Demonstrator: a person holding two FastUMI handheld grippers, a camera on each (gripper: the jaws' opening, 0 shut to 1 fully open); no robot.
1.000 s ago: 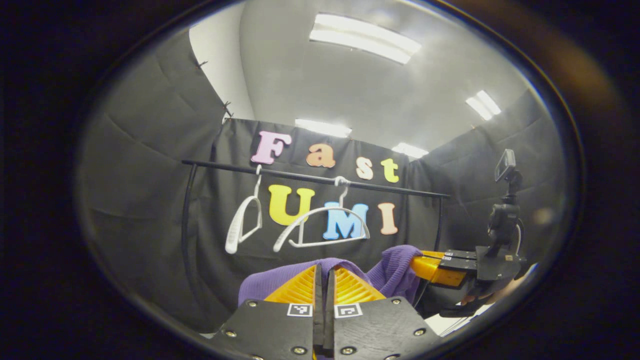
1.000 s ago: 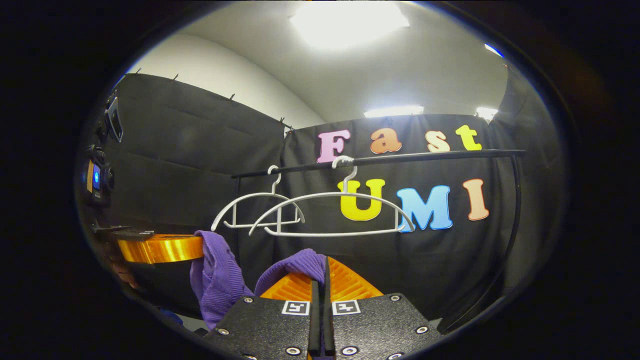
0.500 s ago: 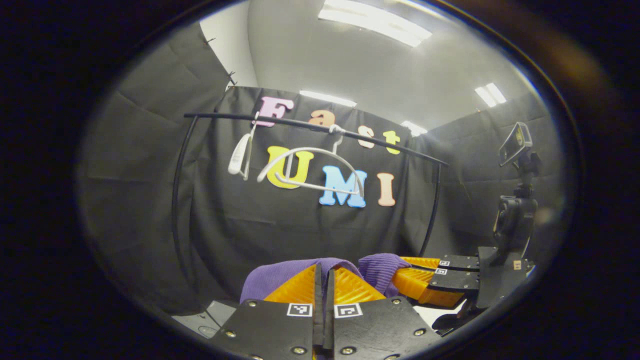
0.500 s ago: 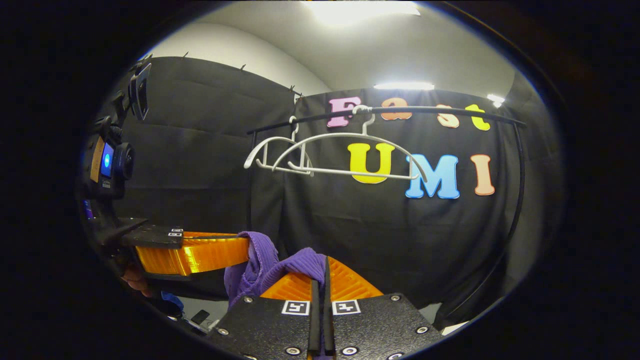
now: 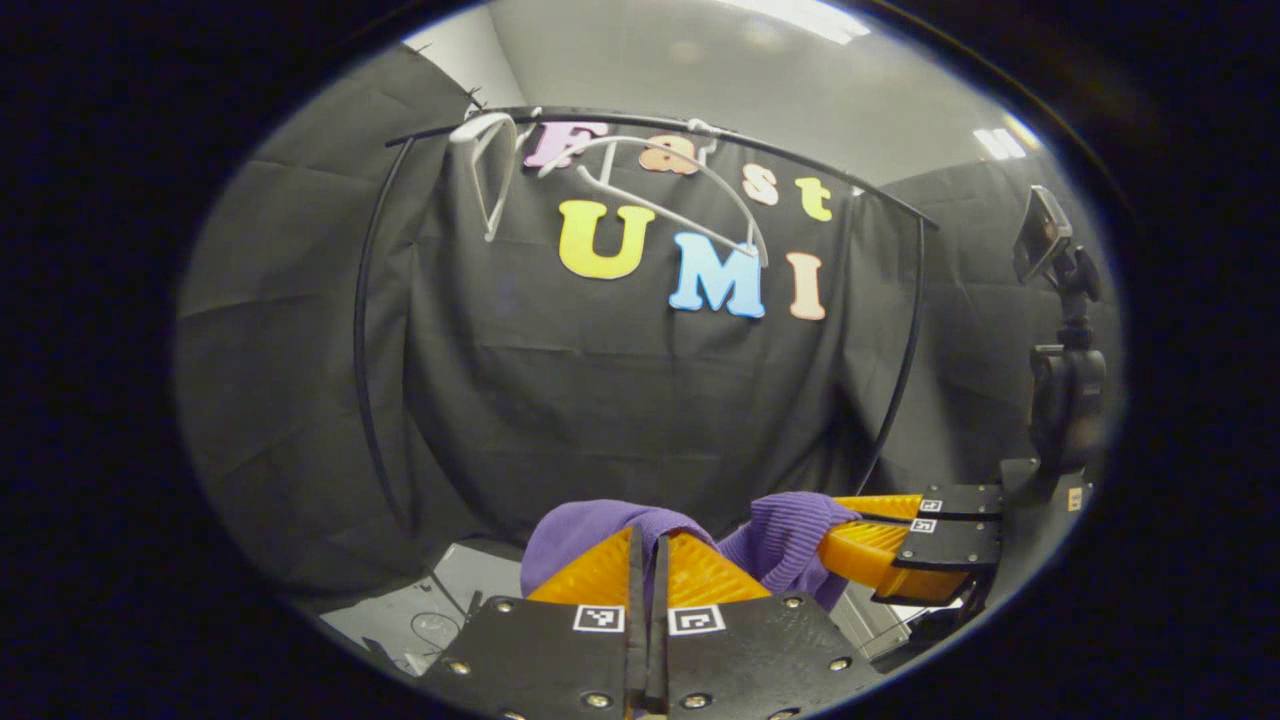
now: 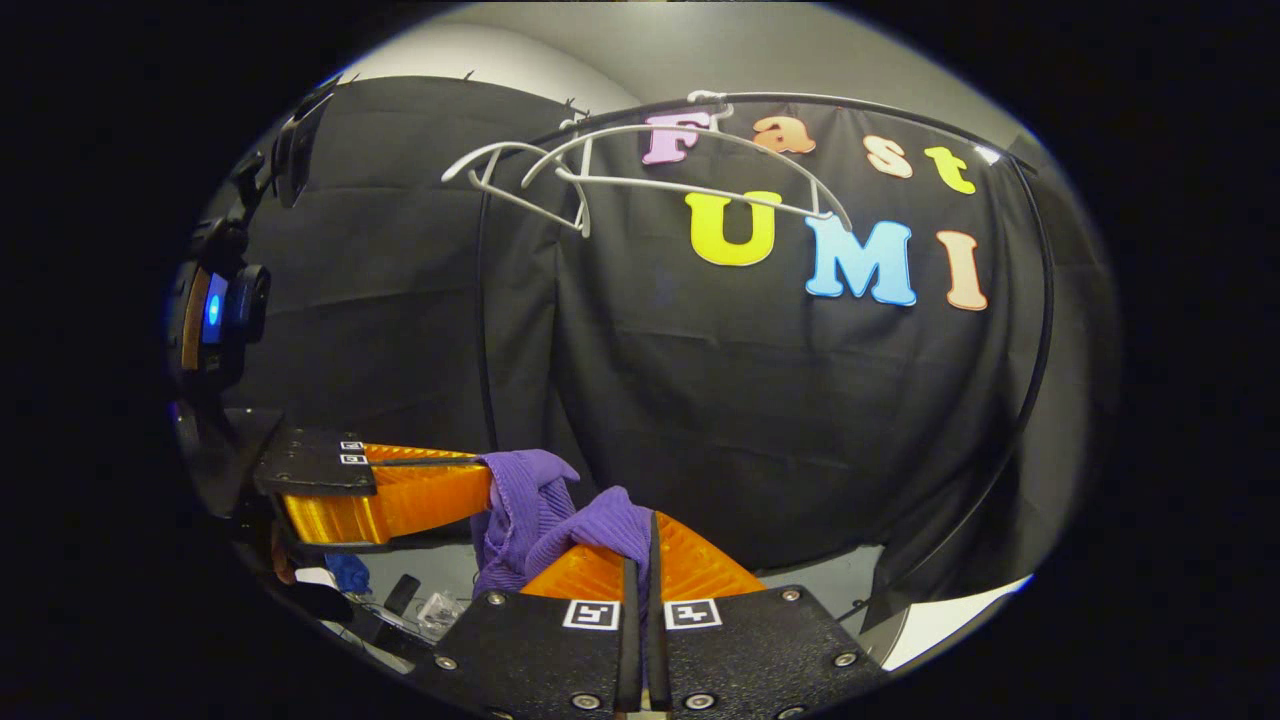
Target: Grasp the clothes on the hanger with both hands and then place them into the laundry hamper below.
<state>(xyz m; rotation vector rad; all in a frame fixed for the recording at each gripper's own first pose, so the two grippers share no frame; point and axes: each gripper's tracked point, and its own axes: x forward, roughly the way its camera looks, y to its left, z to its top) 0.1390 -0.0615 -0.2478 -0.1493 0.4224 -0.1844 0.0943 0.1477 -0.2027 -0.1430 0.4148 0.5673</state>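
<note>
Black cloth walls [image 5: 620, 400], lit ceiling panels [image 5: 1005, 143].

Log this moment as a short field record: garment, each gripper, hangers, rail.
garment: purple knit garment, off the hangers, stretched between both grippers
left gripper: left gripper shut on the garment, cloth bunched over its fingertips
right gripper: right gripper shut on the garment's other end
hangers: two white hangers, bare, hooked on the rail
rail: black clothes rail high up against the black cloth wall
hamper: cannot be made out
</note>
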